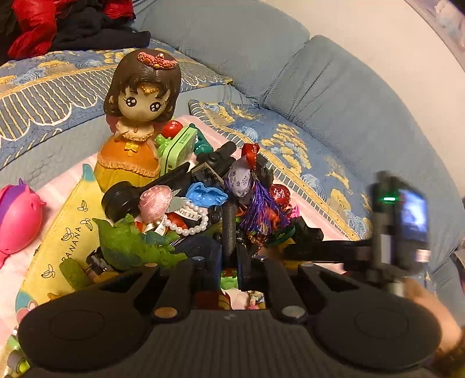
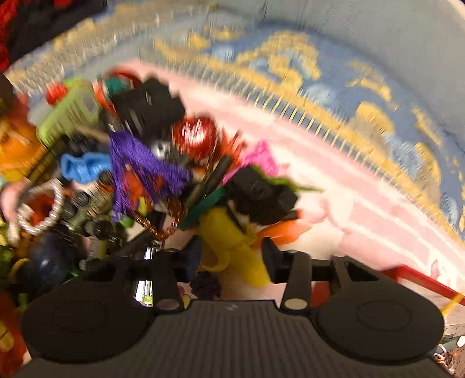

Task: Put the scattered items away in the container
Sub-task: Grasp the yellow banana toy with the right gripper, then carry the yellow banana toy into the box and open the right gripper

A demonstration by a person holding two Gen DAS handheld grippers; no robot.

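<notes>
Yellow toy (image 2: 232,241) between right gripper (image 2: 232,256) fingers.

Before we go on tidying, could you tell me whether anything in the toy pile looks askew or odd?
The doll figurine stands upright at the pile's edge, while a pearl bracelet and purple tassel drape loosely over the heaped toys; nothing looks broken.

**Around the blue sofa**

We see a blue sofa (image 1: 334,96) with two back cushions. Over its seat lies a blue quilted cover (image 1: 55,96) stitched in gold. At the sofa's far left corner, a red garment (image 1: 32,26) and dark clothes (image 1: 96,32) are heaped together.
</notes>
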